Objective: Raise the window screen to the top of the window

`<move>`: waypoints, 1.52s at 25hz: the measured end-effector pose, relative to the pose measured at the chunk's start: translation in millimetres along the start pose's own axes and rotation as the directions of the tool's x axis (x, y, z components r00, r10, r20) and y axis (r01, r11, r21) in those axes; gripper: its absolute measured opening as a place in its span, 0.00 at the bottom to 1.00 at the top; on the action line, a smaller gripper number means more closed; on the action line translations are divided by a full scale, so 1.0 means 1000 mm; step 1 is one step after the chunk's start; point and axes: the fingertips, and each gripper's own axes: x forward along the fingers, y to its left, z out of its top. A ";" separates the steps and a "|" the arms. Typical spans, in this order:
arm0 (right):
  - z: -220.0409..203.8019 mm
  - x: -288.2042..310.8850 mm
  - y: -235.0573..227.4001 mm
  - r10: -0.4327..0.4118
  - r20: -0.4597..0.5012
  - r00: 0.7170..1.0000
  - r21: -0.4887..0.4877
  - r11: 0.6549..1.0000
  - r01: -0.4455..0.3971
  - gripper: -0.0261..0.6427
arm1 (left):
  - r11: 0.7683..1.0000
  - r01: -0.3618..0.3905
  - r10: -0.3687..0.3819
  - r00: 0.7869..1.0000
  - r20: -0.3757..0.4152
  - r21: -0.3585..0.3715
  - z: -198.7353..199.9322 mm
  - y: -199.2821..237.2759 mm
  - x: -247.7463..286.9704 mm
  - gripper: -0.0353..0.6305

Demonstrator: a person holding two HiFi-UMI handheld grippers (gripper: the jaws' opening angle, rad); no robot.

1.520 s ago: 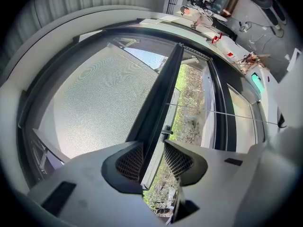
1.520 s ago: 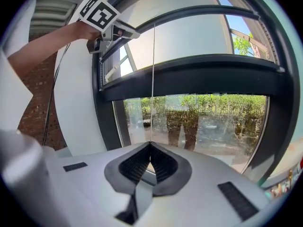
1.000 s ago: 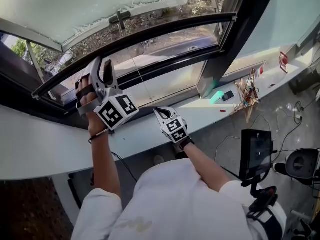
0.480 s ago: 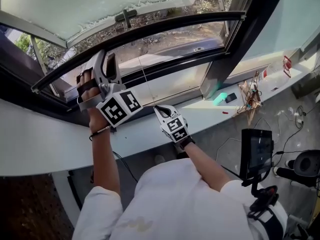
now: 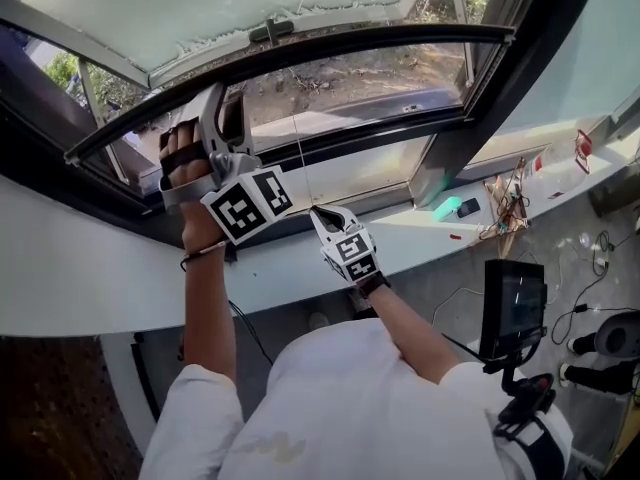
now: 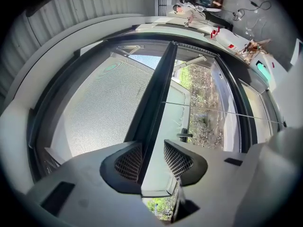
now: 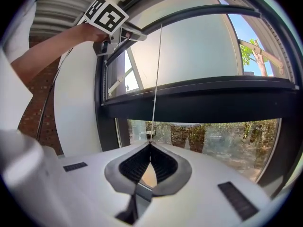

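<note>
The window screen's dark bottom bar (image 5: 350,48) slants across the window opening, with grey mesh (image 6: 102,103) on its far side. My left gripper (image 5: 222,108) holds that bar near its left end; in the left gripper view the bar (image 6: 158,89) runs between the jaws of the left gripper (image 6: 151,148), which are closed on it. A thin pull cord (image 5: 300,158) hangs from the bar. Lower down, my right gripper (image 5: 313,213) is shut on this cord; in the right gripper view the cord (image 7: 156,79) rises from the pinched tips of the right gripper (image 7: 150,145) to the bar (image 7: 199,11).
An outward-tilted frosted sash (image 5: 200,8) with a handle (image 5: 272,30) lies beyond the screen. The white sill (image 5: 100,278) runs below the window, with a teal object (image 5: 445,208) and tangled wires (image 5: 505,203) at its right end. A tablet on a stand (image 5: 510,308) is at the person's right.
The dark bar has gone up the window, and my left gripper went up with it. My right gripper also rose a little, still pinching the cord.
</note>
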 end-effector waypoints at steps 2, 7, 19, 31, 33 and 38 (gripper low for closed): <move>0.009 0.001 0.000 0.000 0.016 1.000 -0.003 1.000 0.001 0.04 | 1.000 -0.017 0.017 1.000 0.005 0.005 0.002 0.008 0.000 0.24; 0.025 -0.001 0.000 -0.001 0.051 0.999 -0.011 1.000 0.002 0.04 | 0.998 -0.060 0.060 0.998 0.011 0.004 0.007 0.028 0.000 0.24; 0.064 -0.005 -0.006 -0.023 0.111 0.994 -0.022 0.999 0.026 0.04 | 0.992 -0.128 0.127 0.992 0.019 0.016 0.012 0.070 0.003 0.24; 0.103 -0.003 -0.028 -0.043 0.190 0.981 -0.025 0.999 0.048 0.04 | 0.980 -0.200 0.199 0.980 0.029 0.022 0.028 0.101 0.023 0.24; 0.108 0.000 -0.027 -0.045 0.185 0.982 -0.012 0.999 0.048 0.04 | 0.975 -0.223 0.222 0.974 0.034 0.014 0.028 0.106 0.026 0.24; 0.112 0.002 -0.023 -0.048 0.169 0.985 0.009 0.999 0.047 0.04 | 0.967 -0.256 0.254 0.966 0.052 0.018 0.031 0.111 0.025 0.24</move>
